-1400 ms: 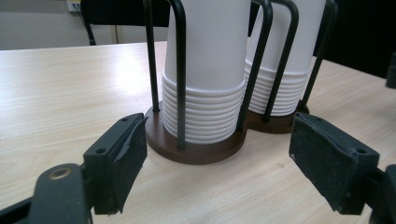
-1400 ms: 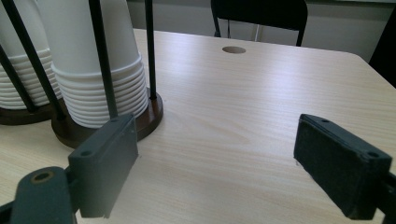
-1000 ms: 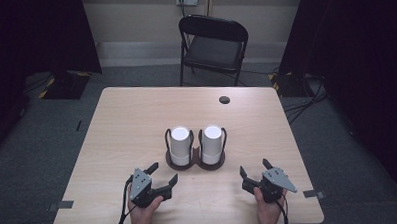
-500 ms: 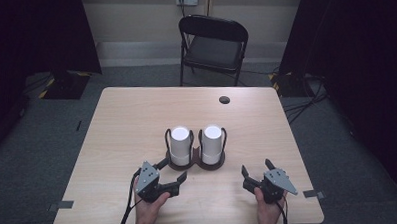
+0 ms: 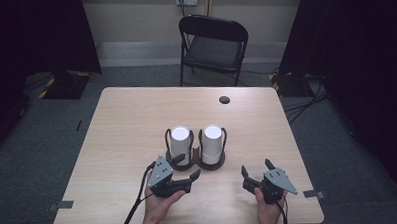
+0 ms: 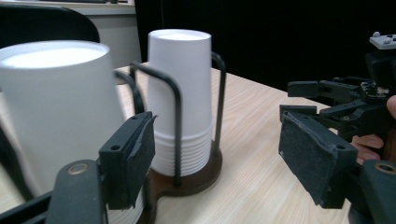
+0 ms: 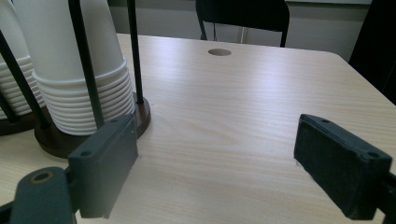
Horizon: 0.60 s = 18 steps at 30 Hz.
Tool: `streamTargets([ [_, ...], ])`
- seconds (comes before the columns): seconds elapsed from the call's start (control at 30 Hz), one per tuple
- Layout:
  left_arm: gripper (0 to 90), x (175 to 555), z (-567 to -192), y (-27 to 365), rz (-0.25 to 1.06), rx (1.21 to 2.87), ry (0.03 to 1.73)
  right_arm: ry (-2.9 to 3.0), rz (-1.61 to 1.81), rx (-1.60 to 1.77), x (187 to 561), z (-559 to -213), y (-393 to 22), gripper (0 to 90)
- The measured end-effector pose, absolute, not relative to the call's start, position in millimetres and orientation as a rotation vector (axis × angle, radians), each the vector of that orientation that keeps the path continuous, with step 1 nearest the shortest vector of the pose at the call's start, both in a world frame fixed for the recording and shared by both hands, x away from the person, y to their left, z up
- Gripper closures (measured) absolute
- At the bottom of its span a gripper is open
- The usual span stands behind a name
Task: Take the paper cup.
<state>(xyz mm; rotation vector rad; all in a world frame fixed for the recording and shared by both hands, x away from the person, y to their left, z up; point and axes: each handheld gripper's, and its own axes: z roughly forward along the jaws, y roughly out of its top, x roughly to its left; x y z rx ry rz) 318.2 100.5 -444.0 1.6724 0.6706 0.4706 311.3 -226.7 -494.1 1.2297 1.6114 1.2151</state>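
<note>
Now my left gripper, jaws just narrowing with nothing pinched between them, sits by the left stack of white paper cups in its wire holder mid-table. My right gripper rests spread and empty.

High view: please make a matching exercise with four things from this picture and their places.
Things:
1. folding chair
2. left cup stack
3. round hole
4. right gripper

Places:
A. near the table's front right corner
B. on the floor behind the table
C. in the table top, toward the far edge
D. in a wire holder just ahead of the left gripper

Pairs: 1-B, 2-D, 3-C, 4-A
</note>
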Motion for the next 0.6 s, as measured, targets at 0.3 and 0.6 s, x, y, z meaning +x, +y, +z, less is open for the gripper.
streamTargets([
  [0.3,25.1,327,-431,91,0.464,1.683,0.618,1.598,1.229,1.230,310,-494,-228,13.1],
  [0.6,20.7,337,-419,80,0.473,1.704,0.569,1.598,1.228,1.234,310,-494,-228,13.3],
])
